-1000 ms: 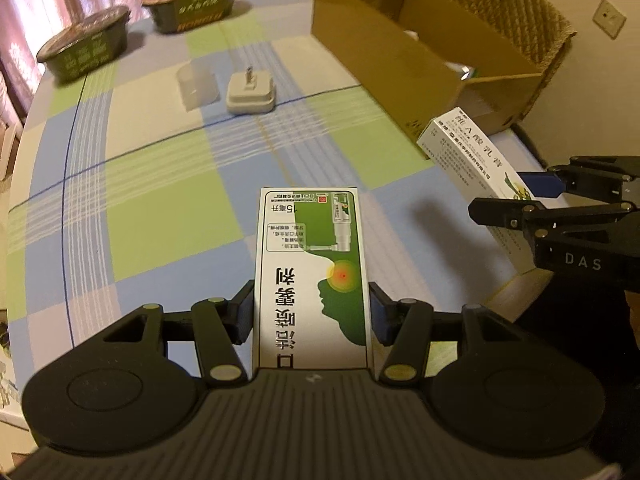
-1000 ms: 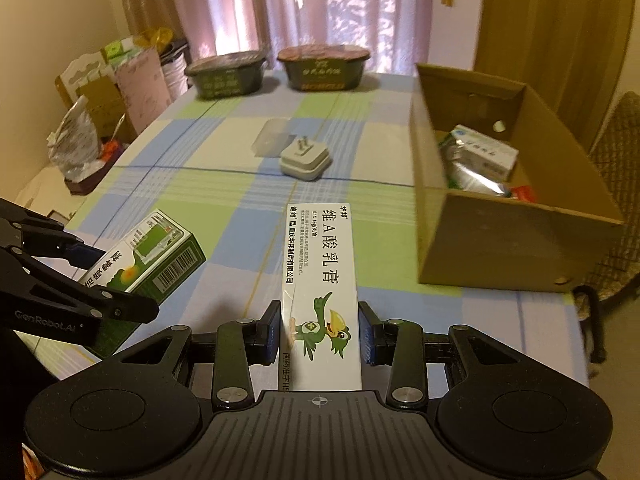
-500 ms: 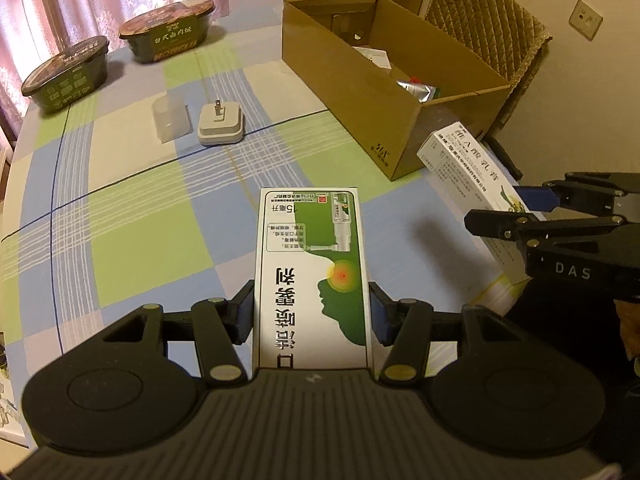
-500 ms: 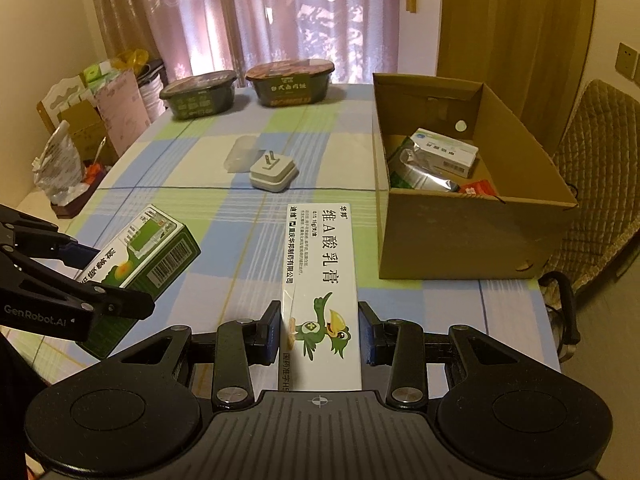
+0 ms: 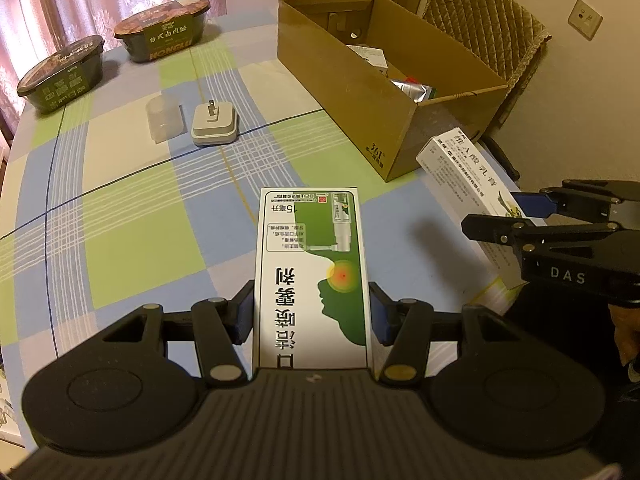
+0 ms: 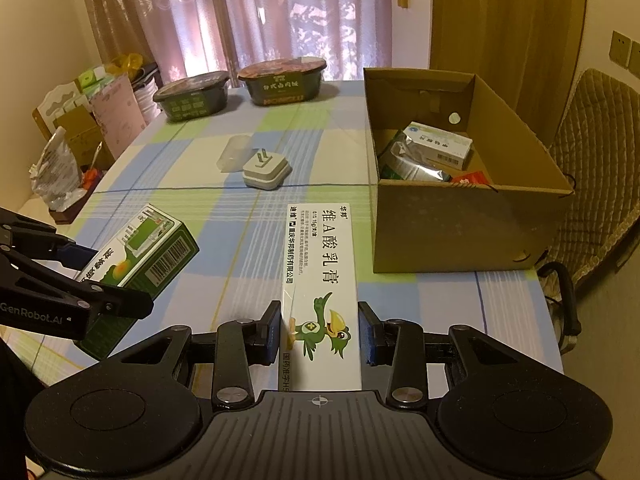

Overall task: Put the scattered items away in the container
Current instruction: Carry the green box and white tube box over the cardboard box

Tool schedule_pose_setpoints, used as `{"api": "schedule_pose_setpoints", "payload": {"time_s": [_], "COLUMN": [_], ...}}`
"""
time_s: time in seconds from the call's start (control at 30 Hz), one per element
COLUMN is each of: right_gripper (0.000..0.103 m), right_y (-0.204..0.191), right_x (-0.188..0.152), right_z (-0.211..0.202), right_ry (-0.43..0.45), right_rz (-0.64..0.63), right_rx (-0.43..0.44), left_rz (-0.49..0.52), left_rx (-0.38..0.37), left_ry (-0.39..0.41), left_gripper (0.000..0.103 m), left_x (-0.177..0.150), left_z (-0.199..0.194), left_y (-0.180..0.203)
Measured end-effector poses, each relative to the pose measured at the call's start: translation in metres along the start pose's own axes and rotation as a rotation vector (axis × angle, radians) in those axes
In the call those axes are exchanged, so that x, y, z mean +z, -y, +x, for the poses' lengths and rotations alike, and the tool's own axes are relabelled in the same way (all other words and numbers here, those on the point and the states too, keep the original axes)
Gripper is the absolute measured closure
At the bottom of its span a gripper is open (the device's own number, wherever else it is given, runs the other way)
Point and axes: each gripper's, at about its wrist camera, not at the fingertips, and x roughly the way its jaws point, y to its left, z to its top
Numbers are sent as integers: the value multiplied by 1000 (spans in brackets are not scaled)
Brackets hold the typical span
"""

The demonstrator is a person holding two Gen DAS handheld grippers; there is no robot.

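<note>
In the left wrist view, the left gripper [image 5: 311, 312] pinches the green-and-white box [image 5: 310, 272] above the checked tablecloth [image 5: 132, 216], short of the cardboard box [image 5: 384, 92]. In the right wrist view, the right gripper [image 6: 319, 332] clamps the long white box [image 6: 320, 280], seemingly clear of the table.

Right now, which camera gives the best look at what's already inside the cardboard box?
The right wrist view: it looks down into the cardboard box, showing a white carton, a silver pouch and something red. The left wrist view sees the box at a slant, its near wall hiding most contents.

Green-white box [image 5: 312, 268]; checked tablecloth [image 5: 132, 208]
</note>
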Motion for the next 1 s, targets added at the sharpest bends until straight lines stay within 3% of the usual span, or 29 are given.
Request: {"api": "schedule_pose_setpoints", "payload": {"time_s": [0.57,1.0], "right_gripper": [62,62], "right_y": [30,87], "right_x": [12,61], "right_z": [-8,-18], "right_ry": [43,114], "right_rz": [40,50], "right_rx": [-27,-95], "left_rz": [47,50], "left_rx": [-16,-77], "left_ry": [5,89], "left_gripper": [52,52], "left_x": [29,107], "left_z": [11,16], "left_y": [23,64]}}
